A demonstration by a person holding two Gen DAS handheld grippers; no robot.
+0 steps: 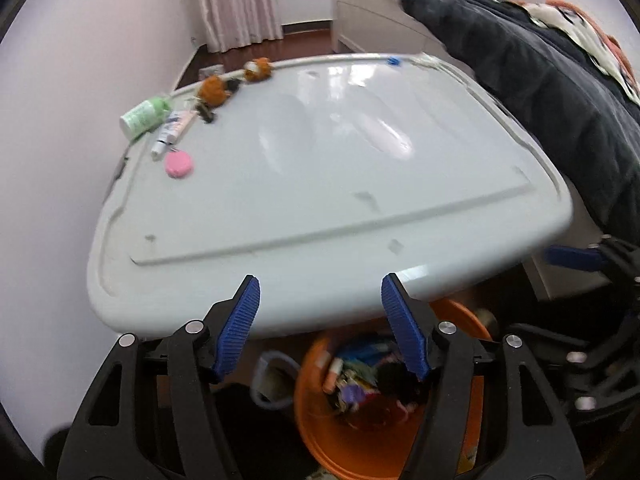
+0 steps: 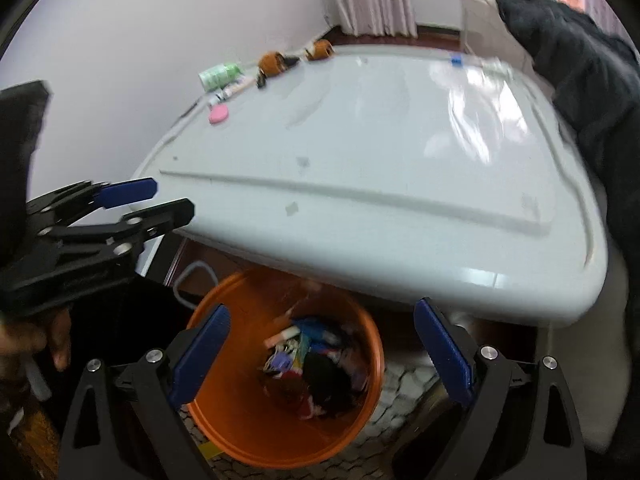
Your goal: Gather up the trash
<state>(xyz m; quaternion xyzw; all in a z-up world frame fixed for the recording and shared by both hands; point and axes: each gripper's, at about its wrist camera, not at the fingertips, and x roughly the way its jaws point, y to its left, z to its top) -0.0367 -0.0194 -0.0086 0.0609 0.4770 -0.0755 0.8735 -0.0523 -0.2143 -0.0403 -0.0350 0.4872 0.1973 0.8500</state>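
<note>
An orange bin [image 2: 240,436] stands on the floor under the near edge of a white table [image 2: 360,160]; several pieces of trash [image 2: 312,364] lie in it. The bin also shows in the left wrist view [image 1: 320,432]. My right gripper [image 2: 322,340] is open and empty, right above the bin. My left gripper [image 1: 320,300] is open and empty at the table's near edge [image 1: 280,280], above the bin; it also shows at the left of the right wrist view [image 2: 160,200]. At the table's far left lie a green bottle [image 1: 142,116], a white tube [image 1: 172,130] and a pink round thing [image 1: 179,165].
Two orange plush toys [image 1: 214,88] and a small dark thing sit at the table's far left edge, a blue clip [image 1: 394,61] at the far edge. A dark blanket [image 1: 540,92] lies on a bed to the right. A white wall is on the left.
</note>
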